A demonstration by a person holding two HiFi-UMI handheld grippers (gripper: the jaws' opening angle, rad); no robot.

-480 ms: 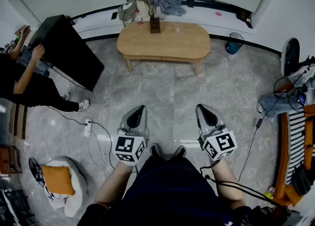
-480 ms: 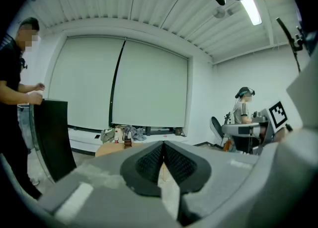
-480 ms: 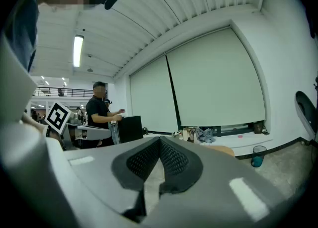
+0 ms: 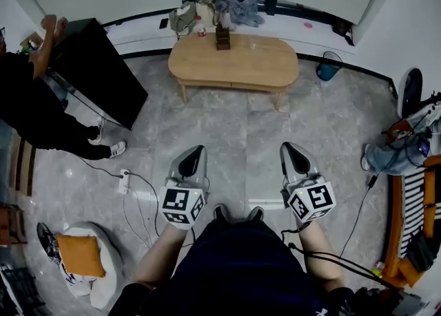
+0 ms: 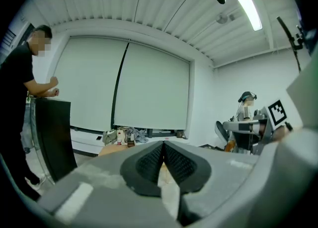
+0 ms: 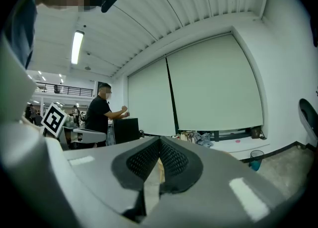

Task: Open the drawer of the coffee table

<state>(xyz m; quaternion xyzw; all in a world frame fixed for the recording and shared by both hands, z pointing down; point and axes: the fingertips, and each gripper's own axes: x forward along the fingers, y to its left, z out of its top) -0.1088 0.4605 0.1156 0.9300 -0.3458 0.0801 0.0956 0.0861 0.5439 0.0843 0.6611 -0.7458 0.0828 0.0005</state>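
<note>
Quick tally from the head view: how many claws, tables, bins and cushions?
Claws: 2, left claw and right claw, both shut
Coffee table: 1
Blue bin: 1
Orange cushion: 1
Total: 5

**Tan wood, grey tile, black-and-white markers**

The bench [image 4: 234, 67] is light tan wood, and the floor [image 4: 227, 125] is grey veined tile. The left tongs [image 4: 195, 151] and right tongs [image 4: 290, 148] are silver-grey, with black dimpled pads [image 5: 148, 165] and black-and-white marker cubes [image 4: 182, 206]. The cabinet [image 4: 96, 67] is black, the cushion [image 4: 79, 253] orange and the bin [image 4: 329, 68] blue.
</note>
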